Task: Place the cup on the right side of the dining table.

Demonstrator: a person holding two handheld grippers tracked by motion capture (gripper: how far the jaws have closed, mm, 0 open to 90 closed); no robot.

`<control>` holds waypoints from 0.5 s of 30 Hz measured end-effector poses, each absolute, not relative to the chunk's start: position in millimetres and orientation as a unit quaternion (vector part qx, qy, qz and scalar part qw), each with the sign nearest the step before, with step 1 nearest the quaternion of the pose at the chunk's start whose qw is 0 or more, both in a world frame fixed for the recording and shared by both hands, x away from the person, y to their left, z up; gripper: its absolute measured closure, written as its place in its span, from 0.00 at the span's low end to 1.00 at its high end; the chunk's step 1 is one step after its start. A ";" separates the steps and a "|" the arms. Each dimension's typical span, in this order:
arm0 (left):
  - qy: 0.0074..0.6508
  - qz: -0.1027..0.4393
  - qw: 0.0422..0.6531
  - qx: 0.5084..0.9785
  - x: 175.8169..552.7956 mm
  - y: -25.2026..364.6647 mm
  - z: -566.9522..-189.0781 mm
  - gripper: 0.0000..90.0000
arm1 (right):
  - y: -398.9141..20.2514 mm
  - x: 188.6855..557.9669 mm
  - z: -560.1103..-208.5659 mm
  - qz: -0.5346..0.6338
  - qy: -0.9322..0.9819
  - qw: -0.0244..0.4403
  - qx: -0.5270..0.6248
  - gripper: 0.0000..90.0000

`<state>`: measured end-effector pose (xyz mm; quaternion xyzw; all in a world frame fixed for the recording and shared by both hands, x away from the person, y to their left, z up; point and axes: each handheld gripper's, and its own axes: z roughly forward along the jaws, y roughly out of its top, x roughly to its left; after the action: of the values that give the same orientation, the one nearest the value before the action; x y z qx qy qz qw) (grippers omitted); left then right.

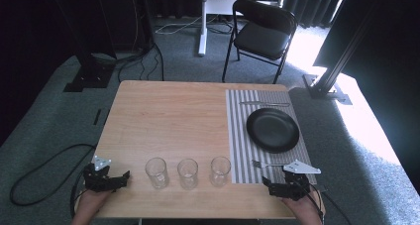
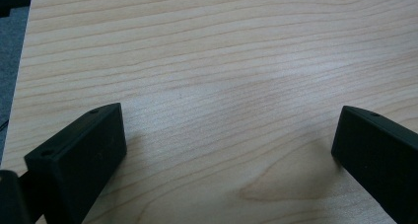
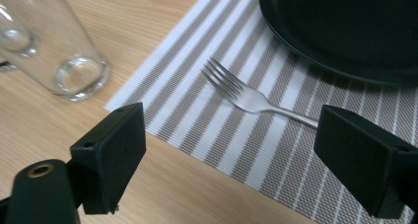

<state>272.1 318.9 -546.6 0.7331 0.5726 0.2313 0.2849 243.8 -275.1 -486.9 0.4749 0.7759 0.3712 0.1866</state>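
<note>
Three clear glasses stand in a row near the table's front edge: left glass [image 1: 156,172], middle glass [image 1: 187,173], right glass [image 1: 220,170] [image 3: 54,41]. A striped placemat [image 1: 240,136] [image 3: 236,135] on the right carries a black plate [image 1: 273,129] [image 3: 345,26], a knife [image 1: 264,104] beyond it and a fork [image 1: 265,164] [image 3: 246,95] before it. My left gripper [image 1: 124,178] [image 2: 229,150] rests open at the front left corner over bare wood. My right gripper [image 1: 270,185] [image 3: 229,155] stands open at the front right, just short of the fork.
The wooden table [image 1: 168,116] has wide bare room across its left and middle. Behind it stand a black folding chair [image 1: 262,31], a white stand post [image 1: 202,22] and black frame legs, with cables on the grey carpet.
</note>
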 end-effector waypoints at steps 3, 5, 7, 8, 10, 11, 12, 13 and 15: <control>0.573 0.231 0.285 0.733 272.1 318.8 -546.6 0.00 | -271.7 243.8 -483.9 0.373 0.780 0.185 0.468 0.13; 0.573 0.231 0.285 0.733 272.1 318.8 -546.6 0.00 | -267.5 243.8 -479.5 0.379 0.782 0.182 0.460 0.13; 0.573 0.231 0.285 0.733 272.1 318.8 -546.6 0.00 | -264.8 243.7 -476.6 0.385 0.784 0.178 0.453 0.15; 0.573 0.231 0.285 0.733 272.1 318.8 -546.6 0.01 | -264.8 243.7 -476.6 0.385 0.784 0.178 0.453 0.15; 0.573 0.231 0.285 0.733 272.1 318.8 -546.6 0.01 | -262.6 243.8 -474.5 0.392 0.784 0.173 0.449 0.15; 0.573 0.231 0.285 0.733 272.1 318.8 -546.6 0.00 | -261.1 243.4 -472.7 0.399 0.783 0.171 0.445 0.15; 0.573 0.231 0.285 0.733 272.1 318.8 -546.6 0.00 | -259.9 243.1 -471.4 0.401 0.785 0.169 0.441 0.15; 0.573 0.231 0.285 0.733 272.1 318.8 -546.6 0.00 | -258.5 242.8 -470.3 0.403 0.786 0.168 0.438 0.15; 0.573 0.231 0.285 0.733 272.1 318.8 -546.6 0.00 | -255.9 242.2 -468.1 0.406 0.789 0.165 0.430 0.15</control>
<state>272.1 318.8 -546.6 0.7330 0.5728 0.2313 0.2848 242.2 -255.9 -468.1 0.4296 0.7895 0.4063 0.1648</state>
